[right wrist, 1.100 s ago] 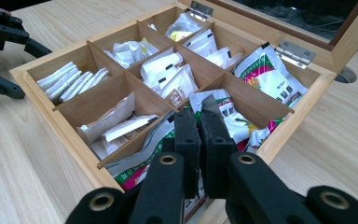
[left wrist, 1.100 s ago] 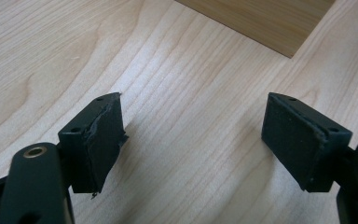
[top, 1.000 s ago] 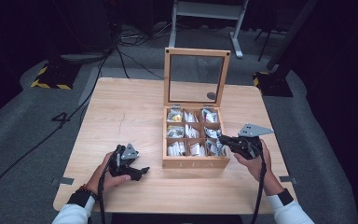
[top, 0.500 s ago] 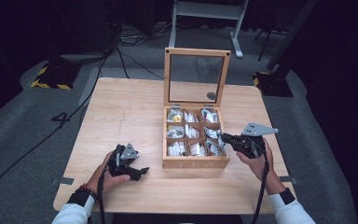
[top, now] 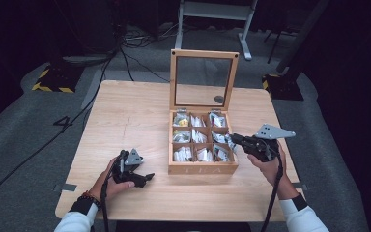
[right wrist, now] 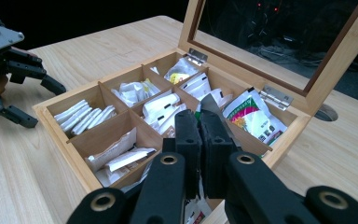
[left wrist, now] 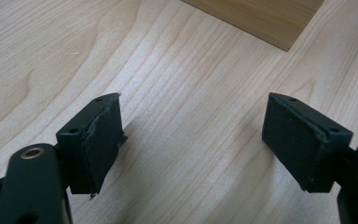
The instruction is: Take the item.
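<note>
Right gripper [top: 233, 140] hovers over the right edge of the open wooden box with a glass lid and nine compartments [top: 202, 168], jaws pressed together on a thin grey-white sachet [right wrist: 213, 108]; the sachet's pointed corner sticks up just beyond the jaw tips in the right gripper view; which compartment it sits above is hard to tell, probably the right-hand column, middle row; more white sachets [right wrist: 81, 116] fill the compartments ahead of and to the left of the jaws; a green-and-white packet [right wrist: 253, 120] lies just right of the jaw tips; lid stands upright beyond them. Left gripper [top: 147, 177] rests low on the pale wooden bench [top: 125, 111], well apart from the box, held in the left hand [top: 107, 176]; jaws wide apart, nothing between them, bare bench grain under them; a corner of the box wall shows ahead of the jaws in the left gripper view.
</note>
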`<state>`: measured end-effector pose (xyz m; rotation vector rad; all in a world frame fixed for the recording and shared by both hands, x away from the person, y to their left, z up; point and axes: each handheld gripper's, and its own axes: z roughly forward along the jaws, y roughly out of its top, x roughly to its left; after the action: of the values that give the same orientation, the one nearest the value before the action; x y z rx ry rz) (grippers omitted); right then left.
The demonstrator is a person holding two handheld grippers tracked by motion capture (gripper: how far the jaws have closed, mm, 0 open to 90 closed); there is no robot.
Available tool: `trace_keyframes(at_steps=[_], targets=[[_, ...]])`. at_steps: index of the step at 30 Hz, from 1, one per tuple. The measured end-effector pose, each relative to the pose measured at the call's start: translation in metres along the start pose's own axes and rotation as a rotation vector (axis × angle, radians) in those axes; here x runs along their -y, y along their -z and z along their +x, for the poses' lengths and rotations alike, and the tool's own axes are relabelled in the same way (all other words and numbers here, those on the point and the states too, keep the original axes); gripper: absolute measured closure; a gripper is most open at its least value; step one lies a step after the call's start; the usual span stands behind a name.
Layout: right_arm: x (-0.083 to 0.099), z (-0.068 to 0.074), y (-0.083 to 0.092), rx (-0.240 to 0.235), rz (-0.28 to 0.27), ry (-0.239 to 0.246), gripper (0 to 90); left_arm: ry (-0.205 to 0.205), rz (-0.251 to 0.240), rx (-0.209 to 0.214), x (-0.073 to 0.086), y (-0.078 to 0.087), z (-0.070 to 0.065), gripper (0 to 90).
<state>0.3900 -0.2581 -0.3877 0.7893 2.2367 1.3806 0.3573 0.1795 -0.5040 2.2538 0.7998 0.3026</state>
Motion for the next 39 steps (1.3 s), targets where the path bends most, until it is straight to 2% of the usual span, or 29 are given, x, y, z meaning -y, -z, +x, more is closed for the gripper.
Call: trace_keyframes(at_steps=[7,16,39], targets=[[-0.004,-0.001,0.008,-0.003,-0.037,-0.002,87.7,-0.002,0.0,0.002,0.0,0.0,0.0,20.7],[-0.011,0.009,0.022,-0.031,-0.087,0.023,87.6,-0.003,0.001,0.002,0.0,0.0,0.0,20.5],[-0.018,0.035,0.032,-0.105,-0.103,0.069,87.6,-0.005,0.0,0.002,0.0,0.0,0.0,20.3]])
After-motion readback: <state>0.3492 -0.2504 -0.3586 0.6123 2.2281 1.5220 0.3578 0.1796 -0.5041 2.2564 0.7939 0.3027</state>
